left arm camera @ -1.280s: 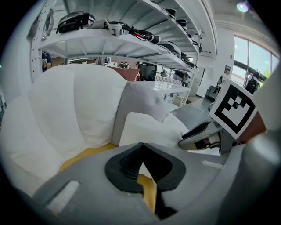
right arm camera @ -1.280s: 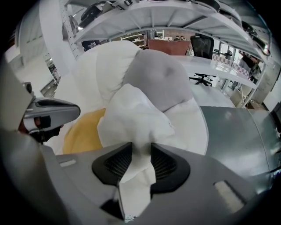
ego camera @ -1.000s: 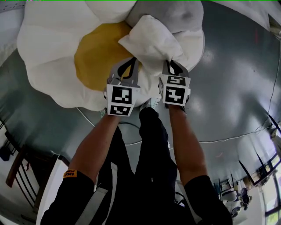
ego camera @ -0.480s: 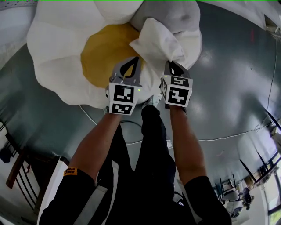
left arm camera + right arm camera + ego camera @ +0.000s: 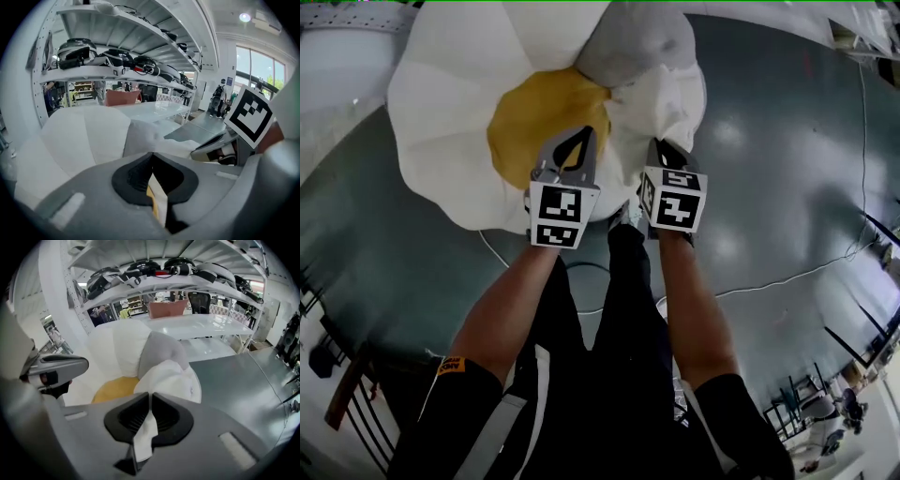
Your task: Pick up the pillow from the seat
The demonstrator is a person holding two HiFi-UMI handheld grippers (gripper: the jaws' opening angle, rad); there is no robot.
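The soft white fabric pillow [image 5: 664, 98] rests over the flower-shaped cushion seat with white petals and a yellow centre [image 5: 450, 112], at 12 o'clock from both tools. The left gripper [image 5: 573, 150] and right gripper [image 5: 660, 155] each pinch its near edge. The bare grey floor [image 5: 787, 169] lies open at 3 and 9 o'clock. One pillow, one seat, two grippers.

The seat [image 5: 450, 112] lies on the floor [image 5: 787, 187]. The pillow [image 5: 666, 89] rests on the seat's right part, in front of a cushion [image 5: 633, 42]. The left claw [image 5: 581, 136] and right claw [image 5: 658, 148] sit side by side at the pillow's near edge, with its fabric between both pairs of jaws. Shelves [image 5: 164, 282] stand behind the seat. A cable [image 5: 787, 277] lies on the floor to the right.
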